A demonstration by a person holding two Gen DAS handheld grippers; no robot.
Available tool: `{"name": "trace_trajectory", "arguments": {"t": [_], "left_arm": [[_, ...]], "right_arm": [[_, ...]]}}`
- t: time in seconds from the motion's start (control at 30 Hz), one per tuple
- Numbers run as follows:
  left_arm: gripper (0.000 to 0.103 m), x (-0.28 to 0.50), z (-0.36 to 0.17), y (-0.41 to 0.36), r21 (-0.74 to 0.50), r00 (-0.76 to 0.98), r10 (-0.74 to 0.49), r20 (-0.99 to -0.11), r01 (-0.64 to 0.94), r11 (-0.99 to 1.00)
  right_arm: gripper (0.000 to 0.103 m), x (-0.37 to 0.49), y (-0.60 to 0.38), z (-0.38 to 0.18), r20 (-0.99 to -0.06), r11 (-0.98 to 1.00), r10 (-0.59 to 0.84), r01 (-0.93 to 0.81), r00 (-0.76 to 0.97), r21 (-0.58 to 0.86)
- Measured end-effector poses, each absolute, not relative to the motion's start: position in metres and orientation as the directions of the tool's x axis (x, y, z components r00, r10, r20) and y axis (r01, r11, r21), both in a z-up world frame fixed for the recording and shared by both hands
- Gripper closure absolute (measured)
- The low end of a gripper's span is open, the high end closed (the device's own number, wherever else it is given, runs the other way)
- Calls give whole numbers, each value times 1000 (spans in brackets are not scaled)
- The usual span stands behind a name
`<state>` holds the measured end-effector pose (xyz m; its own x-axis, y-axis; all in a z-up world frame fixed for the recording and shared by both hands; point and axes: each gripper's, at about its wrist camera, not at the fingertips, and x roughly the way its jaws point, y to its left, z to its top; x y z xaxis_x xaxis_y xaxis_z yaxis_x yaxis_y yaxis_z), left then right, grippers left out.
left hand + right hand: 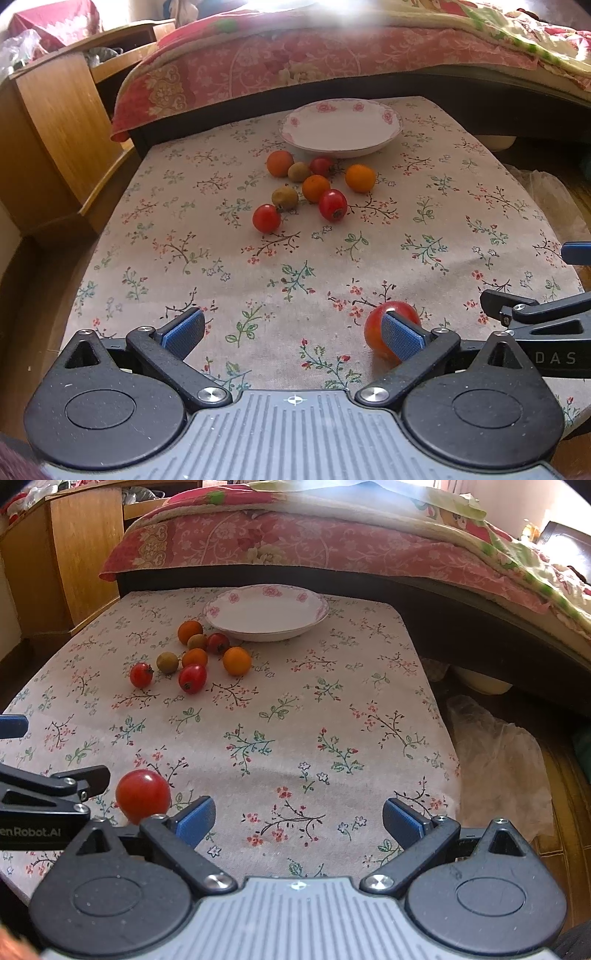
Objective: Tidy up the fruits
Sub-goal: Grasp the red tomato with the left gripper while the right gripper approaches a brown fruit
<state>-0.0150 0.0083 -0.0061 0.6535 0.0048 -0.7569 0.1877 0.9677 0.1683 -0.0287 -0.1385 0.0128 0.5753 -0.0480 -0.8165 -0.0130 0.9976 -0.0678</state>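
A white plate with pink flowers stands empty at the table's far side. In front of it lies a cluster of small fruits: red tomatoes, orange ones and two brownish ones. One red tomato lies apart near the front, just behind my left gripper's right fingertip. My left gripper is open and empty, low over the cloth. My right gripper is open and empty, to the right of that tomato.
The table has a floral cloth. A bed with a pink quilt runs behind it. A wooden nightstand stands at the left. A plastic bag lies on the floor to the right.
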Motion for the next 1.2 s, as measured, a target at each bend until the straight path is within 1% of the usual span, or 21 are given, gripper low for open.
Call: {"name": "trace_trajectory", "arguments": {"t": [0.8,1.2], "left_arm": [[0,-16,-7,8,175,651,10,-759,189,966],[0,-18,-9,10,176,648,8,-762,195,965]], "right_arm": [[3,-30,-137,11,-818,997,-48,-15,573,-69],[6,-31,-134,9,-826,998,-25,-39,563,-57]]}}
